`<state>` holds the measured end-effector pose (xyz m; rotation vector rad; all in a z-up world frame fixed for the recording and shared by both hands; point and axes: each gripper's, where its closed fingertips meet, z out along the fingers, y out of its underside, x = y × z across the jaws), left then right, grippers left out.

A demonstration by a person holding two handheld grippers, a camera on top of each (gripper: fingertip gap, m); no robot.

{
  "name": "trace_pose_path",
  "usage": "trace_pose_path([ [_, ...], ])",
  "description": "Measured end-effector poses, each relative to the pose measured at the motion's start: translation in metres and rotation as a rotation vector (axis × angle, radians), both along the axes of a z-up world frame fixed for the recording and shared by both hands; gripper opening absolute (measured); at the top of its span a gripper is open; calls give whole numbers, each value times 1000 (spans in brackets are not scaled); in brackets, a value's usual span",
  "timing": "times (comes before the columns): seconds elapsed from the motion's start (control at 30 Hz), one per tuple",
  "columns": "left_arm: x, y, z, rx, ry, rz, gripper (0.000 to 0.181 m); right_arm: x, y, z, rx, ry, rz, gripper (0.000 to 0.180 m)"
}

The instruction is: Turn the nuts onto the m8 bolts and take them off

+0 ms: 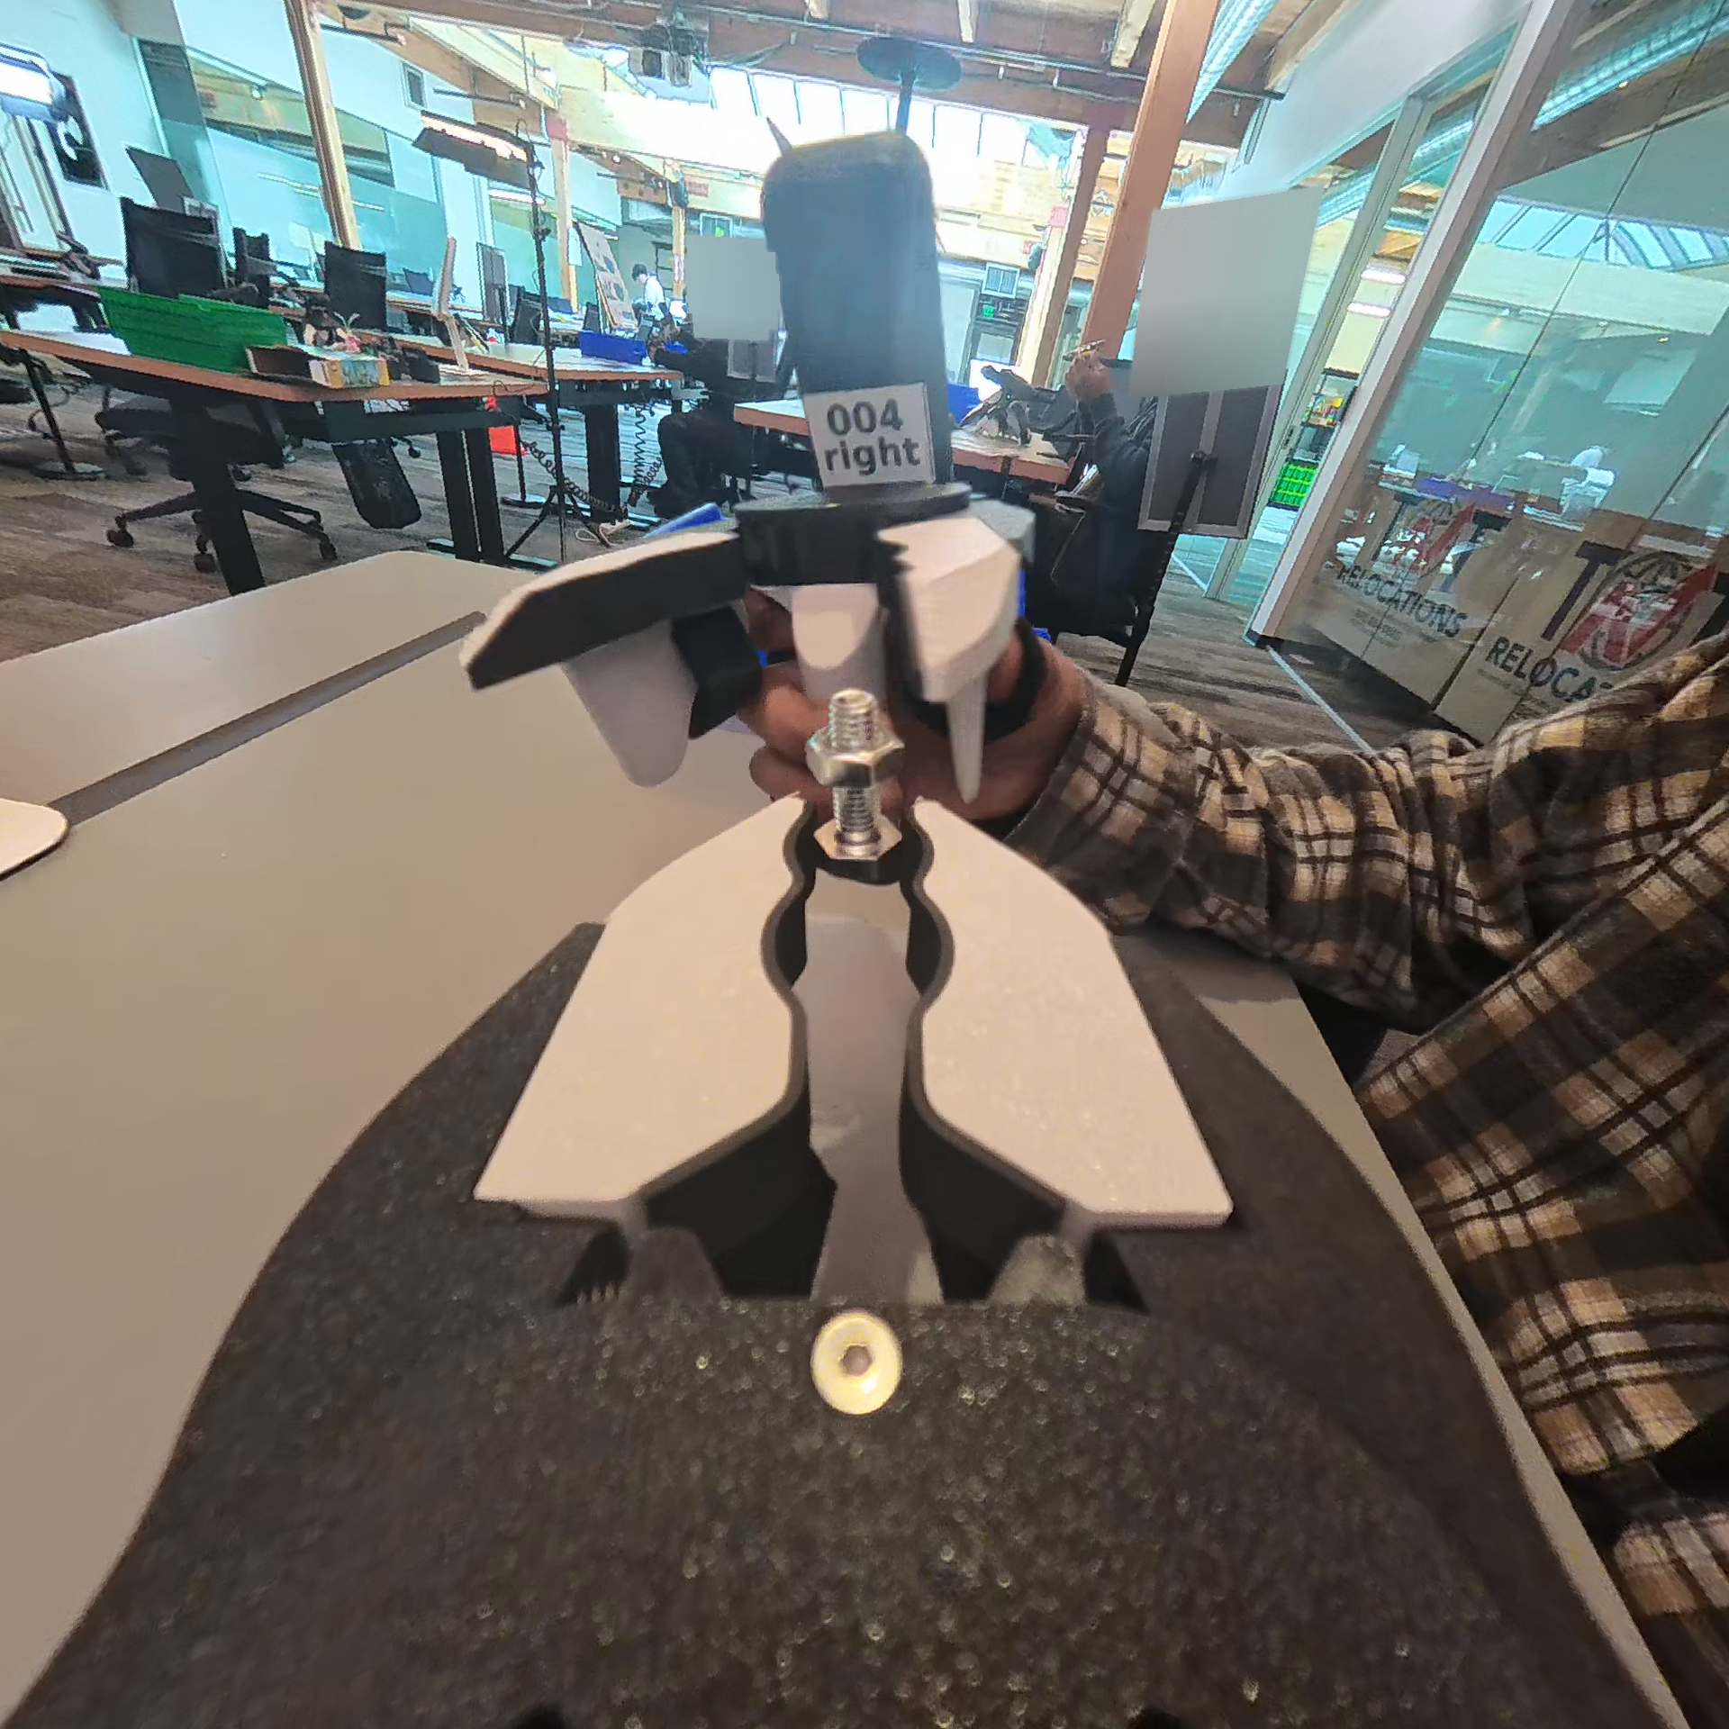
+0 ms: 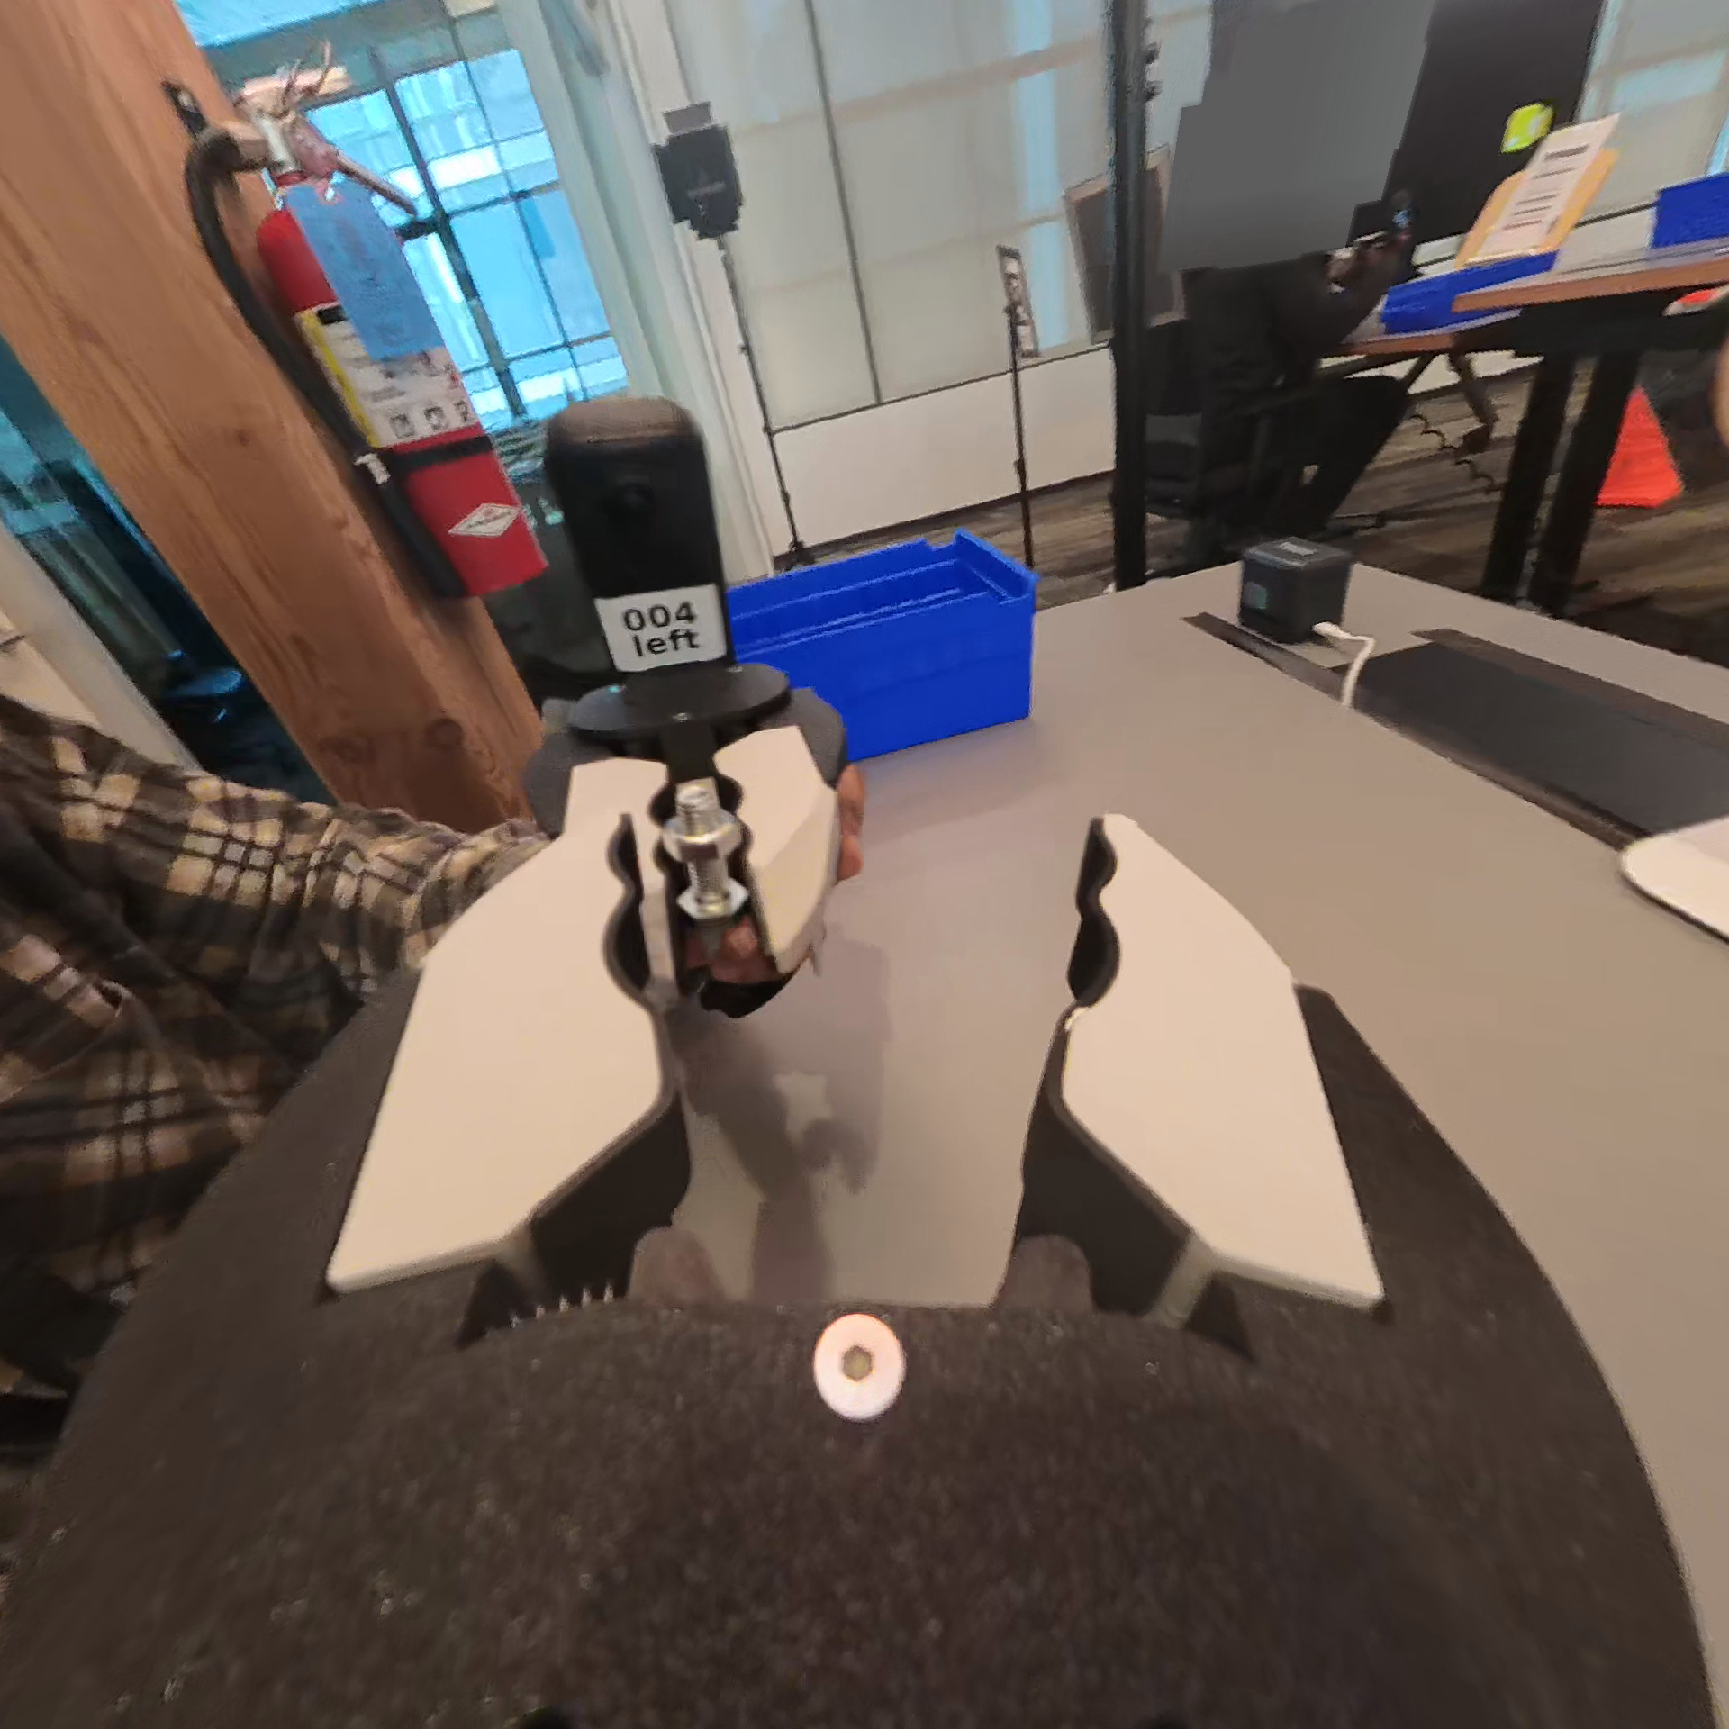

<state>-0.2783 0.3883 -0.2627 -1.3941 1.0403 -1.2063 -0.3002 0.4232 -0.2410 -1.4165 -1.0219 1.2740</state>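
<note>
Overhead, spread right gripper; left gripper clamping upright bolt.

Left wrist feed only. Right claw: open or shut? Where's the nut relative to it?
Observer: Open. The right wrist view shows the right claw spread wide. The nut on the bolt sits close to one side of the gap, far from the other.
Operator: What's behind my camera?
Observer: A blue bin stands on the table, just behind the left claw.
</note>
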Motion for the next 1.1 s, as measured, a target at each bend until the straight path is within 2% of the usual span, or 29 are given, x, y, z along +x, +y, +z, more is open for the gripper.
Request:
trace_pose_path([
  [0.1, 1, -1, 0, 12, 4, -1, 16, -3, 4, -9, 7, -49, -23, 94],
  [0.2, -1, -1, 3, 22, -1, 7, 16, 17, 19, -5, -30, -3, -76, 91],
  [0.37, 0, 0, 0, 8, 2, 5, 16, -4, -1, -2, -6, -19, 1, 92],
  [0.43, 0, -1, 1, 19, 3, 4, 16, -1, 6, -8, -5, -46, -29, 96],
  [0.5, -1, -2, 3, 27, -2, 4, 16, 13, 18, -6, -29, -15, -76, 91],
  [0.67, 1, -1, 0, 15, 3, 3, 16, -4, -2, 1, -12, 1, 11, 93],
  [0.83, -1, -1, 4, 28, -5, 8, 16, 16, 19, -4, -28, -5, -75, 90],
  [1.0, 1, -2, 0, 19, 2, 3, 16, -6, -2, -2, -7, -14, 13, 91],
  [1.1, 0, 0, 0, 26, 10, 21, 16, 5, 10, -6, -18, -24, -29, 95],
])
